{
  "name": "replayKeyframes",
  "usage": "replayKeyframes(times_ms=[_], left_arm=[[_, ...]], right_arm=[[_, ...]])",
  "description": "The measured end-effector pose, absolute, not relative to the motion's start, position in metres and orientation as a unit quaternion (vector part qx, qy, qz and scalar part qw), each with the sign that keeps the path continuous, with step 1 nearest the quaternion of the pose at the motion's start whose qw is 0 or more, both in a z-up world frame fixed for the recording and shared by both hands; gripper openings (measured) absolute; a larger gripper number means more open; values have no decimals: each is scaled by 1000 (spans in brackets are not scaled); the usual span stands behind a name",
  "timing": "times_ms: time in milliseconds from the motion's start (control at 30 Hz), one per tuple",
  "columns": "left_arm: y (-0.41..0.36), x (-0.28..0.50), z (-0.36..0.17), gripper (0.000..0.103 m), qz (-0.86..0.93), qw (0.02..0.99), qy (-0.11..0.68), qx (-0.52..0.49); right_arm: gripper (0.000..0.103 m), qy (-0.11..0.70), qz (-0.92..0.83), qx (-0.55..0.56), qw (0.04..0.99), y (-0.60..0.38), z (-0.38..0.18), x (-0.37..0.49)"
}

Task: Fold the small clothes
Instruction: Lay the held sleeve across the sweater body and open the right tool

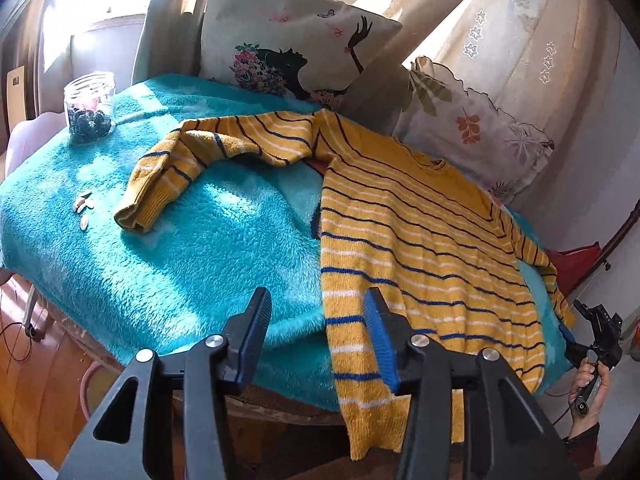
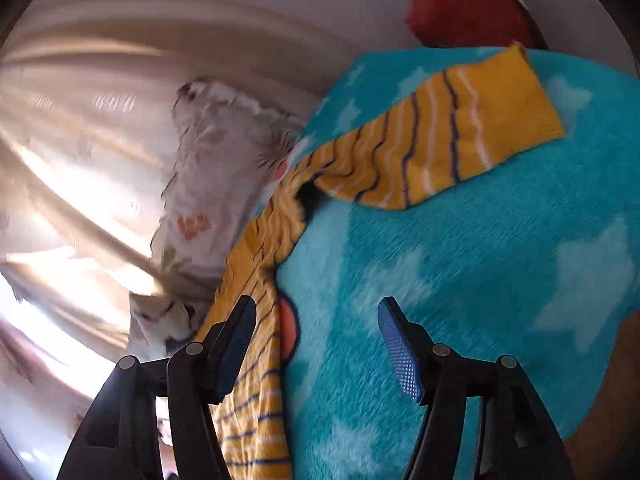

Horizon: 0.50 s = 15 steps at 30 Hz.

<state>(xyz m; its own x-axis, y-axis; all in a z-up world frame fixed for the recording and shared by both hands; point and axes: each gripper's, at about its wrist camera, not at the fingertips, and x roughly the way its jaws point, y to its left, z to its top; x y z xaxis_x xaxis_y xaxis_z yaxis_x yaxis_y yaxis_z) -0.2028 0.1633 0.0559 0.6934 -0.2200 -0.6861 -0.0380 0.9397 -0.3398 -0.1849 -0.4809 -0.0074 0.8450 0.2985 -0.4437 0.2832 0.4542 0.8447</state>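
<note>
A small yellow sweater (image 1: 420,240) with blue and white stripes lies spread on a teal fleece blanket (image 1: 192,248). Its left sleeve (image 1: 168,176) bends toward the blanket's left side. My left gripper (image 1: 316,332) is open and empty, at the sweater's bottom left corner near the front edge. In the right wrist view the other sleeve (image 2: 460,136) lies flat on the blanket (image 2: 480,260). My right gripper (image 2: 316,344) is open and empty above the blanket, beside the sweater's side edge (image 2: 256,360). It also shows in the left wrist view (image 1: 592,332), held by a hand at the far right.
A glass jar (image 1: 90,102) stands at the blanket's back left, with a few small seeds (image 1: 83,205) nearby. Two cushions (image 1: 296,40) (image 1: 476,128) lean against the curtain (image 1: 540,12) behind. A red cloth (image 2: 460,0) lies beyond the blanket's right end. The wooden floor (image 1: 36,380) lies below left.
</note>
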Motion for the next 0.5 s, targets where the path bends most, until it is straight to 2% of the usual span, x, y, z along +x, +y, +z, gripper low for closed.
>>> replayKeyframes(times_ms=[67,167,367,433,467,500], left_arm=[[159,-191,56,46,-53,903,393,-164],[148,-175,57,47,-59,902,401,-152],[127,-145,59,47,-77,898,409,-144],[125,-138,58,47,-78,897,410,-145],[125,-135,58,47,-78,896,411,-147],[126,-133,59,47,-76,896,411,-149]], right_arm=[[66,280,-36,539,794,-501,-13,-184],[69,295,-114,510,800,-519,-7,-181],[67,282,-135,516,798,-551,-12,-141],[41,290,-141,510,798,-557,-16,-131],[12,301,-140,504,798,-559,-18,-122],[7,307,-147,496,799,-565,-18,-116]])
